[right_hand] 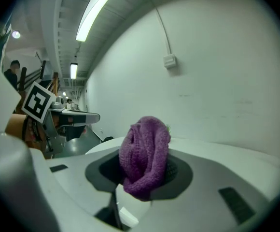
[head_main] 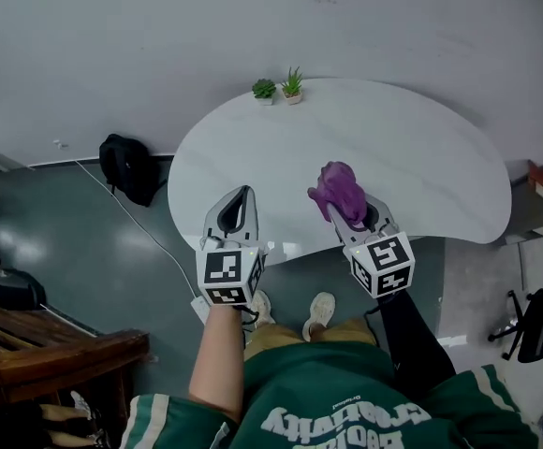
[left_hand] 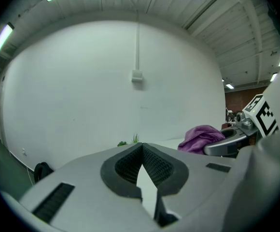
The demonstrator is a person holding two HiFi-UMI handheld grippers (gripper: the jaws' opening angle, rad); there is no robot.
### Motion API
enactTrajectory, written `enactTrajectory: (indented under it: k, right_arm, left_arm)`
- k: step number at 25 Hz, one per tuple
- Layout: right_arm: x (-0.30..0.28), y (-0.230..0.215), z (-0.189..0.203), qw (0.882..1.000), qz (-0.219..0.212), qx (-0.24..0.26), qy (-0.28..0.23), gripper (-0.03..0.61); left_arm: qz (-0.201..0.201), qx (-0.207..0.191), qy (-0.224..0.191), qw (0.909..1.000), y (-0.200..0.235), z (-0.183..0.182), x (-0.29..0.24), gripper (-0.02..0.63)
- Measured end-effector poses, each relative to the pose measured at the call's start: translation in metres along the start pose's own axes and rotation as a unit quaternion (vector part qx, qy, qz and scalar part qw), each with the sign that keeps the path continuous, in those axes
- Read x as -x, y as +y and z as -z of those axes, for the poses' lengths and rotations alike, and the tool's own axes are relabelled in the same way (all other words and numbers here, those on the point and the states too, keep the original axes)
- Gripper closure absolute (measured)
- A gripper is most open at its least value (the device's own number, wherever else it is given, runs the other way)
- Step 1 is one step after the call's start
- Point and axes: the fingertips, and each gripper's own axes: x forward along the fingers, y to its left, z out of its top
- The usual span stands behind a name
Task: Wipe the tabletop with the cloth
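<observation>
The right gripper (head_main: pixel 337 210) is clamped on a bunched purple cloth (head_main: pixel 340 185), held at the near edge of a white rounded tabletop (head_main: pixel 412 148). The left gripper (head_main: pixel 242 195) is beside it with its jaws closed tip to tip on nothing. Two small potted plants (head_main: pixel 279 88) stand at the far edge. A black backpack (head_main: pixel 129 166) lies on the floor.

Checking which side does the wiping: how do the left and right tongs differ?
The right tongs are shut on the purple cloth; the left tongs are shut on nothing. In the head view the right tongs slant inward, while the left tongs point nearly straight ahead. Both are over the table's near edge.
</observation>
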Motion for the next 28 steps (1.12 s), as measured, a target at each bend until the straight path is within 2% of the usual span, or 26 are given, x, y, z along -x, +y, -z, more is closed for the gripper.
enactTrajectory:
  k: [5,9,15,19,28]
  right_arm:
    - [0.038,-0.038,-0.012,0.998,0.032,0.044,-0.026,0.433]
    - [0.064,-0.063,-0.027,0.996,0.056,0.048,-0.052,0.433]
    - [0.093,-0.081,-0.038,0.992,0.083,0.07,-0.07,0.433]
    - [0.105,-0.086,-0.046,0.99,0.089,0.069,-0.082,0.433]
    - [0.124,-0.087,-0.058,0.984,0.111,0.086,-0.111,0.433]
  left_arm:
    - [0.014,-0.024,-0.03,0.9991,-0.047,-0.031,-0.01,0.614]
    - [0.02,-0.057,-0.038,0.9975,-0.076,-0.048,-0.014,0.614]
    - [0.048,-0.083,-0.069,0.9931,-0.117,-0.072,-0.01,0.614]
    - [0.056,-0.084,-0.1,0.9898,-0.129,-0.091,-0.006,0.614]
    - [0.066,-0.086,-0.104,0.9887,-0.134,-0.099,-0.006,0.614]
